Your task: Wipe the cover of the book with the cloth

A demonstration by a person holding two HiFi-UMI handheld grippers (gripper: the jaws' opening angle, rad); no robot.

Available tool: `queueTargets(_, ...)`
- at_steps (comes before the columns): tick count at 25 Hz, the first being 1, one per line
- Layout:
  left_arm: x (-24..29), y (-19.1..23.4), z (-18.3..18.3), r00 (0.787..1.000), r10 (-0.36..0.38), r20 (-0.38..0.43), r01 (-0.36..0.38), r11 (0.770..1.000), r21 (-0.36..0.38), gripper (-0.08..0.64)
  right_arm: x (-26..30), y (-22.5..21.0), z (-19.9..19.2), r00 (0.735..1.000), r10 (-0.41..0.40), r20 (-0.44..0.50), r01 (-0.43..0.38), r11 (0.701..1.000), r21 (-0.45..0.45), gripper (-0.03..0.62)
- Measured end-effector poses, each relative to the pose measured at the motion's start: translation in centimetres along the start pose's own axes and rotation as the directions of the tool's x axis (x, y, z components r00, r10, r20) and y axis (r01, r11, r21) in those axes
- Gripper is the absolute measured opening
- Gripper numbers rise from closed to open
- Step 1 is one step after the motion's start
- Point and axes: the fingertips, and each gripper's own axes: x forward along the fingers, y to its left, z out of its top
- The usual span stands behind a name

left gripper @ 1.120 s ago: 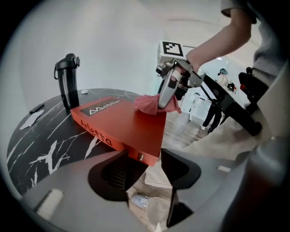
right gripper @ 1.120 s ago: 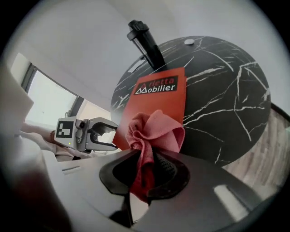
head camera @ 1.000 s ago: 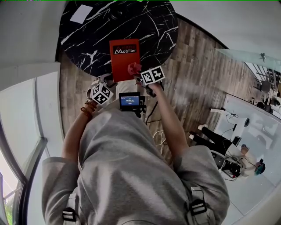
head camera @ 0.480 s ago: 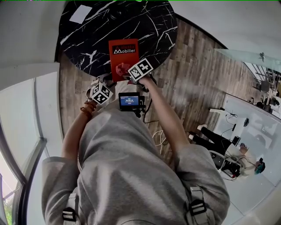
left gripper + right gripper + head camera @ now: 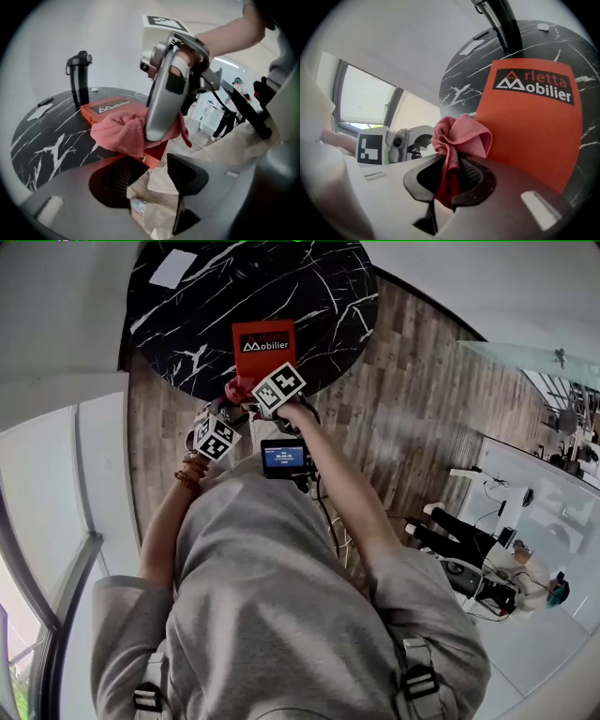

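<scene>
An orange-red book [image 5: 264,345] [image 5: 534,117] lies flat on the near part of a round black marble table [image 5: 187,324]. The pink cloth [image 5: 461,136] [image 5: 124,133] is bunched up. My right gripper [image 5: 450,176] [image 5: 248,395] is shut on it. The cloth rests at the book's near left corner. My left gripper [image 5: 150,173] [image 5: 225,416] hovers just off the table's near edge, below the book. Its jaws are opening with nothing between them. In the left gripper view the right gripper's body hides part of the book [image 5: 110,108].
A black bottle [image 5: 78,84] stands behind the book on the table. A white sheet [image 5: 173,269] lies at the table's far left. Wooden floor [image 5: 422,390] surrounds the table. A window and white wall are on the left. A small screen [image 5: 284,457] hangs at my chest.
My right gripper has carried the cloth from the book's near right edge leftward to its near left corner. The left gripper has hardly moved.
</scene>
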Motion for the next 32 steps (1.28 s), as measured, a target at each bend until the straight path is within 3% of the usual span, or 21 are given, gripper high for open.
queueTargets(3,-2.0,0.5,-0.8,0.999,0.046,0.007,-0.045,0.996,-0.079,0.23,-0.7,3.8,0.4,0.987,0.157,0.019,-0.157,0.988,-0.011,0.064)
queueTargets(5,-3.7,1.2,-0.7,0.995,0.092,0.032,-0.089,0.992,-0.086,0.23,-3.0,6.6,1.7,0.966,0.243,0.094,-0.238,0.97,-0.057,0.064)
queueTargets(7,-5.8,1.8,0.0,0.985,0.155,0.072,-0.149,0.986,-0.081,0.23,-6.6,9.1,3.0,0.926,0.318,0.204,-0.295,0.946,-0.136,0.064)
queueTargets(9,-8.1,2.4,1.6,0.965,0.229,0.125,-0.223,0.973,-0.063,0.229,-11.7,10.5,4.1,0.866,0.352,0.355,-0.292,0.932,-0.213,0.064)
queueTargets(11,-10.9,2.7,4.2,0.929,0.314,0.195,-0.313,0.949,-0.04,0.216,-17.8,10.9,4.6,0.777,0.316,0.545,-0.186,0.941,-0.281,0.064)
queueTargets(12,-12.5,2.4,5.9,0.905,0.357,0.232,-0.359,0.933,-0.035,0.209,-20.9,10.8,4.3,0.717,0.274,0.64,-0.094,0.949,-0.301,0.064)
queueTargets(14,-15.9,1.0,9.3,0.844,0.433,0.316,-0.445,0.895,-0.039,0.19,-26.9,10.5,2.3,0.573,0.178,0.8,0.115,0.949,-0.293,0.064)
queueTargets(16,-19.6,-1.3,13.0,0.759,0.495,0.422,-0.523,0.85,-0.057,0.158,-31.8,10.8,-1.1,0.428,0.115,0.897,0.286,0.924,-0.255,0.066)
queueTargets(17,-21.4,-2.8,14.8,0.709,0.52,0.476,-0.558,0.827,-0.071,0.127,-33.6,11.3,-3.2,0.37,0.101,0.923,0.349,0.906,-0.239,0.066)
queueTargets(19,-24.9,-6.6,17.6,0.613,0.559,0.558,-0.611,0.783,-0.114,0.085,-35.7,12.6,-7.8,0.294,0.086,0.952,0.444,0.87,-0.216,0.066)
queueTargets(22,-28.6,-13.1,19.3,0.511,0.62,0.595,-0.638,0.738,-0.221,0.027,-36.3,14.3,-14.3,0.241,0.054,0.969,0.521,0.835,-0.176,0.064)
queueTargets(24,-29.8,-17.7,19.3,0.468,0.642,0.608,-0.658,0.712,-0.245,-0.003,-35.8,14.6,-18.5,0.234,0.032,0.972,0.536,0.83,-0.156,0.063)
queueTargets(25,-30.0,-20.0,19.1,0.457,0.645,0.613,-0.67,0.703,-0.24,-0.003,-35.5,14.7,-20.5,0.234,0.023,0.972,0.545,0.824,-0.151,0.061)
queueTargets(26,-29.8,-22.2,18.7,0.455,0.646,0.612,-0.678,0.697,-0.232,-0.003,-35.4,14.6,-22.4,0.235,0.014,0.972,0.558,0.817,-0.147,0.061)
queueTargets(28,-29.1,-25.9,17.9,0.472,0.655,0.59,-0.677,0.698,-0.232,-0.003,-35.3,14.6,-25.5,0.233,-0.004,0.972,0.584,0.8,-0.137,0.061)
queueTargets(32,-28.1,-31.2,16.6,0.518,0.639,0.569,-0.616,0.74,-0.27,-0.003,-36.1,15.6,-29.4,0.21,-0.016,0.978,0.589,0.8,-0.114,0.061)
